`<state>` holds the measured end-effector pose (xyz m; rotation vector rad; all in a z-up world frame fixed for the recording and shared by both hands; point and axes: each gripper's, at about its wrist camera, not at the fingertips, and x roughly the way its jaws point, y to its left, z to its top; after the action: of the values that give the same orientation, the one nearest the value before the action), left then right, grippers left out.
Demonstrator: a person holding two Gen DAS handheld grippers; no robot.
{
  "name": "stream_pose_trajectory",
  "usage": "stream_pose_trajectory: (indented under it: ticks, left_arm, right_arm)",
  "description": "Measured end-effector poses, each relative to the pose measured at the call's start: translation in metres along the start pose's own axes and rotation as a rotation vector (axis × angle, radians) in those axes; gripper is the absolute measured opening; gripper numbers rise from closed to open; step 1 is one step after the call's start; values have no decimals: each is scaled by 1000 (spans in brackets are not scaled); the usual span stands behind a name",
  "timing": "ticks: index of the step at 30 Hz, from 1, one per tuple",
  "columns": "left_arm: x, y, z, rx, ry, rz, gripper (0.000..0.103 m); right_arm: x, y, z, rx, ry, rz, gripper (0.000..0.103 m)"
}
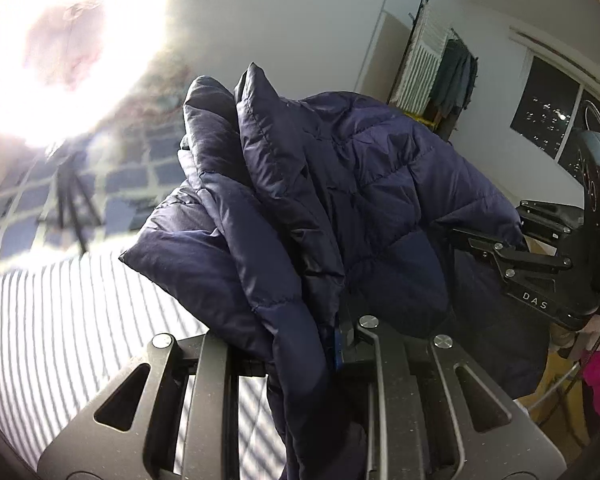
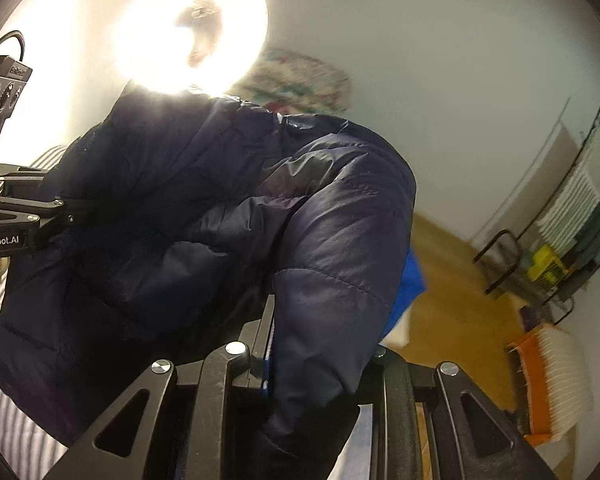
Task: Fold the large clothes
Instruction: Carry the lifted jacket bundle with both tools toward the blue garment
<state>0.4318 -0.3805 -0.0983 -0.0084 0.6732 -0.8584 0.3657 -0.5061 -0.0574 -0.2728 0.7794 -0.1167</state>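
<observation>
A navy quilted puffer jacket (image 1: 300,200) hangs bunched in the air, held between both grippers. My left gripper (image 1: 324,340) is shut on a fold of the jacket, whose fabric drapes over and hides the fingertips. In the same view my right gripper (image 1: 496,248) comes in from the right and bites the jacket's far edge. In the right wrist view the jacket (image 2: 228,216) fills the middle, and my right gripper (image 2: 272,344) is shut on its padded fabric. My left gripper (image 2: 60,210) shows at the left edge, clamped on the jacket.
A striped bedsheet (image 1: 60,320) lies below, with a checked blanket (image 1: 140,184) behind it. A ring light (image 1: 60,40) on a tripod (image 1: 72,200) glares. A clothes rack (image 1: 440,68) stands by the wall near a dark window (image 1: 548,100). An orange and white item (image 2: 548,380) sits on the wooden floor (image 2: 452,288).
</observation>
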Motion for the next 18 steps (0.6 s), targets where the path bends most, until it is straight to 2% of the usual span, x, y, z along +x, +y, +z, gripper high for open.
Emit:
stream_pose_trajectory:
  ticks: [5, 11, 18]
  left_arm:
    - [55, 3, 47, -19, -26, -25, 19]
    - [103, 4, 85, 1, -50, -4, 19]
    - [145, 16, 97, -39, -62, 9, 19]
  right_arm:
    - [36, -44, 31, 20, -22, -78, 23]
    - [82, -78, 54, 12, -40, -122, 23]
    - [131, -101, 67, 26, -54, -119, 23]
